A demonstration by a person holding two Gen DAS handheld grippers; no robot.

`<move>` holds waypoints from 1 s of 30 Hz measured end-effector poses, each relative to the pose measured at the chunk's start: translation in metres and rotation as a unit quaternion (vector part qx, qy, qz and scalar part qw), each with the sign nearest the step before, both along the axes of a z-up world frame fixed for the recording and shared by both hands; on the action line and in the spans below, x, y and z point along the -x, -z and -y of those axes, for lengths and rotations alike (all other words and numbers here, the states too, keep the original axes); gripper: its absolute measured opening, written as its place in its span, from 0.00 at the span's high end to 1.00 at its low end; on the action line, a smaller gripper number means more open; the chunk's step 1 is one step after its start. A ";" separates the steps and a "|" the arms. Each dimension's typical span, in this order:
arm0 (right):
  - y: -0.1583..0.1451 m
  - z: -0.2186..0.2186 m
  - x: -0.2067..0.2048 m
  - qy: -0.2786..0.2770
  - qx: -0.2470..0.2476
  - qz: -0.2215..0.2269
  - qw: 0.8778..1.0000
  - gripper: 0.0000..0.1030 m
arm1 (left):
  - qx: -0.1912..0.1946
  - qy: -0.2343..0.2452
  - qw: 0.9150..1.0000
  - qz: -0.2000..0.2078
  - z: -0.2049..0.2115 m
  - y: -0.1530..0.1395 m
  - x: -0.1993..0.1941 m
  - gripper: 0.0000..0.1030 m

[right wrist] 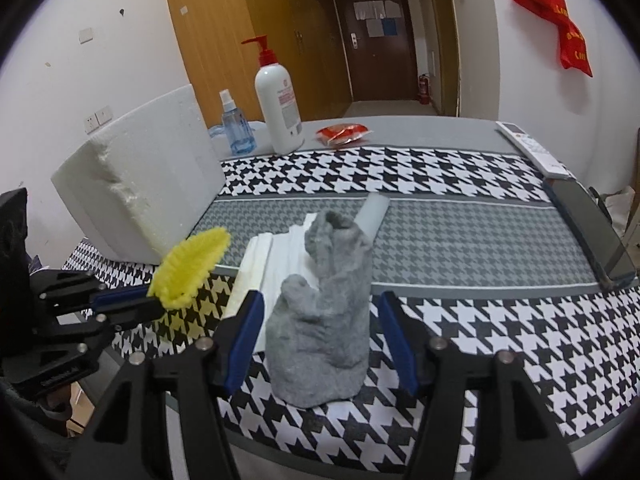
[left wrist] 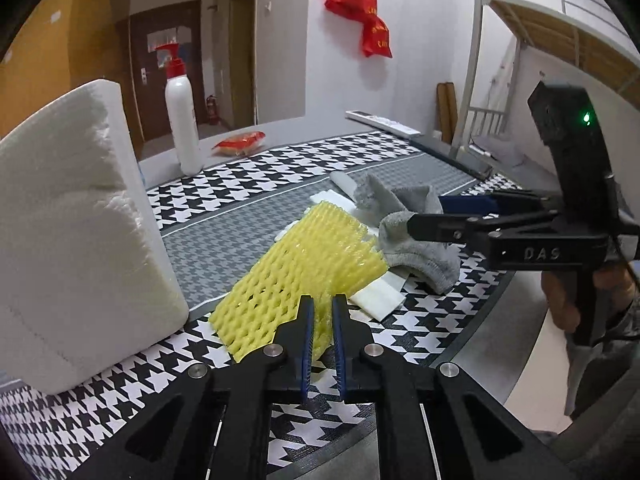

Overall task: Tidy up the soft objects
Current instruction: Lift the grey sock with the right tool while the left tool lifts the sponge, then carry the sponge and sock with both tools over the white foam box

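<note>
1. Left wrist view. We take the white foam block (left wrist: pixel 76 240) as landmark. To its right, the left gripper (left wrist: pixel 320 320) is clamped on the near edge of the yellow foam net (left wrist: pixel 304 264), whose far end lies against the grey sock (left wrist: pixel 404 232). Beyond the sock the right gripper (left wrist: pixel 424 216) reaches in from the right, one finger tip at the sock; whether it presses we cannot tell here. The pump bottle (left wrist: pixel 182 120) stands behind the block. We judge the step to be lifting the net clear, so the pinch should stay on the net's edge and the lift go slowly enough that the mesh does not drag the sock.

2. Right wrist view. Right of the foam block (right wrist: pixel 136 196), the right gripper (right wrist: pixel 320 332) stands with its jaws apart, the sock (right wrist: pixel 324 320) between them and touched by neither pad. The sock rests partly on white foam strips (right wrist: pixel 260 256). The left gripper (right wrist: pixel 160 300) holds the net (right wrist: pixel 188 264) raised off the houndstooth cloth (right wrist: pixel 500 340), just in front of the block. We would close on the sock only once it is centred.
</note>
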State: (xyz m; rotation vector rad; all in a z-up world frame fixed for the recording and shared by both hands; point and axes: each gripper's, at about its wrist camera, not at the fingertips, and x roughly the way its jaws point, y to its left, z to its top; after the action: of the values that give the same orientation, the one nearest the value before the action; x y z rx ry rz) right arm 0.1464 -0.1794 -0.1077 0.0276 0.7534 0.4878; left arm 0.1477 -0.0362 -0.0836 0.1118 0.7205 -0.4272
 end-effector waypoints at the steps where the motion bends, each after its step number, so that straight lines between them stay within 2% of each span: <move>1: 0.000 -0.001 0.000 0.002 0.002 0.001 1.000 0.38 | 0.004 -0.001 1.000 0.001 -0.001 0.000 0.000 0.90; 2: 0.000 -0.001 -0.001 0.006 0.003 0.003 1.000 0.38 | 0.010 -0.003 1.000 0.001 -0.002 0.000 0.000 0.90; 4: 0.001 -0.003 -0.001 0.008 0.010 0.003 1.000 0.48 | 0.018 -0.005 1.000 0.001 -0.004 0.000 -0.001 0.90; 5: 0.002 -0.003 -0.001 0.008 0.011 0.002 1.000 0.56 | 0.020 -0.005 1.000 0.002 -0.004 0.000 0.000 0.90; 7: 0.004 -0.005 -0.001 0.004 0.013 -0.004 1.000 0.62 | 0.022 -0.005 1.000 0.004 -0.005 0.000 0.001 0.90; 9: 0.006 -0.008 0.000 0.002 0.021 -0.006 1.000 0.74 | 0.022 -0.006 1.000 0.006 -0.007 0.000 0.002 0.90; 12: 0.007 -0.012 0.003 -0.003 0.025 -0.004 1.000 0.82 | 0.024 -0.011 1.000 0.006 -0.011 0.001 0.004 0.90; 15: 0.005 -0.014 0.006 0.000 0.018 0.000 1.000 0.85 | 0.027 -0.016 0.999 0.010 -0.016 0.000 0.006 0.90; 22: -0.020 -0.011 0.015 0.014 -0.007 0.024 1.000 0.85 | 0.034 -0.015 0.999 0.031 -0.027 -0.014 0.016 0.90; 30: -0.042 -0.013 0.026 0.023 -0.012 0.049 0.998 0.85 | 0.048 -0.022 0.997 0.051 -0.037 -0.029 0.025 0.90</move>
State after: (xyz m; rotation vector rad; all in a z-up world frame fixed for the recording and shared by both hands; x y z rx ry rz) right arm 0.1209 -0.1664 -0.0661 0.0426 0.6491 0.4520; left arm 0.1231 0.0009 -0.0547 0.0277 0.6003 -0.4106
